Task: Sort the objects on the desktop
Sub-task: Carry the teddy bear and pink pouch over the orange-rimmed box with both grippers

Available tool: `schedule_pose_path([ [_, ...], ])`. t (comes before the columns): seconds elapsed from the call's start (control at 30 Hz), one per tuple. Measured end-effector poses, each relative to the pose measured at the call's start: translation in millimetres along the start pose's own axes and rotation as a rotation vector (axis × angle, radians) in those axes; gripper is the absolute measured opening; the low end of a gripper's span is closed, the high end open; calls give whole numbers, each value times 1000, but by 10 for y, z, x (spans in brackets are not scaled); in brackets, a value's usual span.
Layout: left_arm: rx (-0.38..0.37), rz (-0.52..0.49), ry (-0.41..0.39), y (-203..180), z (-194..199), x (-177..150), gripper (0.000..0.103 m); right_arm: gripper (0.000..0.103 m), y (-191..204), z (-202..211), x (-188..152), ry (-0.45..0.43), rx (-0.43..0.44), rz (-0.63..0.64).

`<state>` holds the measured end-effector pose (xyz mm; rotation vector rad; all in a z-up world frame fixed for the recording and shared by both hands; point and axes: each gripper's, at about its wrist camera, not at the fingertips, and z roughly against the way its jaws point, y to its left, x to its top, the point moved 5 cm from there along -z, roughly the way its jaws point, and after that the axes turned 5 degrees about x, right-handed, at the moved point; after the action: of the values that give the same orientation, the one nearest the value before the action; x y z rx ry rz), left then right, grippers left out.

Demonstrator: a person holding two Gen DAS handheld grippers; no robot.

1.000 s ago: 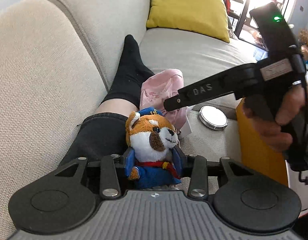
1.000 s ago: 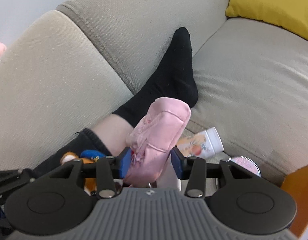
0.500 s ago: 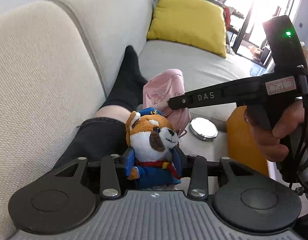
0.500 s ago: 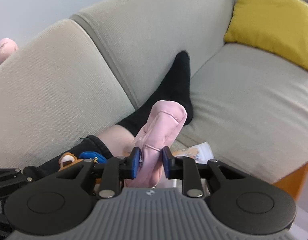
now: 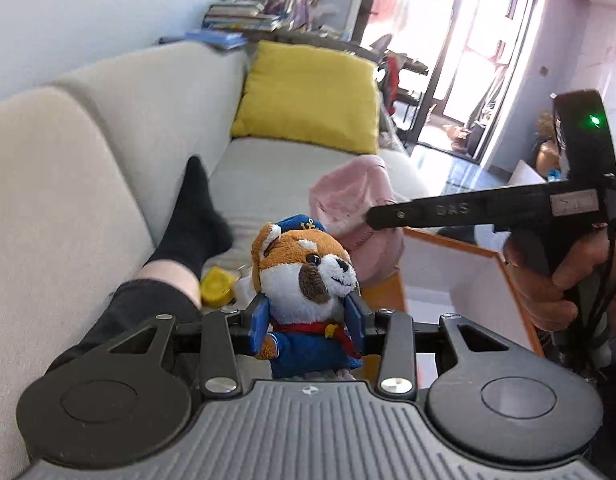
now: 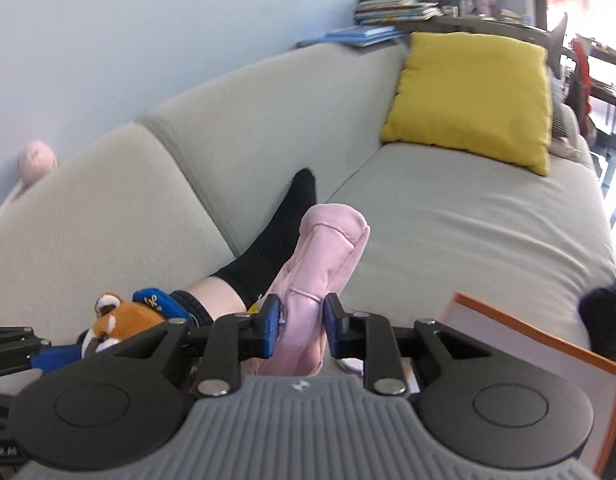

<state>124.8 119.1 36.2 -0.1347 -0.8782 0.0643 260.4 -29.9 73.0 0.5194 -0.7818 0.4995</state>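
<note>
My left gripper is shut on a plush red panda in a blue sailor suit and cap, held upright above the sofa. My right gripper is shut on a pink fabric pouch, which stands up between the blue pads. In the left wrist view the right gripper's arm reaches in from the right with the pink pouch at its tip. The panda shows at the lower left of the right wrist view.
An orange-edged white box stands at the right, below the pouch. A person's leg in a black sock lies on the beige sofa. A yellow cushion leans at the back. A small yellow object rests beside the leg.
Both grippers rose and tilted up with their loads. The right gripper's jaws closed tighter on the pink pouch and lifted it off the sofa. The orange-edged box came into view.
</note>
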Motion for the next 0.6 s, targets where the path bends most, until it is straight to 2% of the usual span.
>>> schedule_pose_path([
  [0.23,-106,-20,0,-372,-1,14,46,25,-213,698,-217,-51,-64,-28],
  [0.43,-207,-28,48,-619,-249,-33,46,25,-526,1076,-574,-17,-147,-80],
  [0.6,-282,-70,121,-914,-517,-171,46,25,-772,1198,-935,60,-220,-123],
])
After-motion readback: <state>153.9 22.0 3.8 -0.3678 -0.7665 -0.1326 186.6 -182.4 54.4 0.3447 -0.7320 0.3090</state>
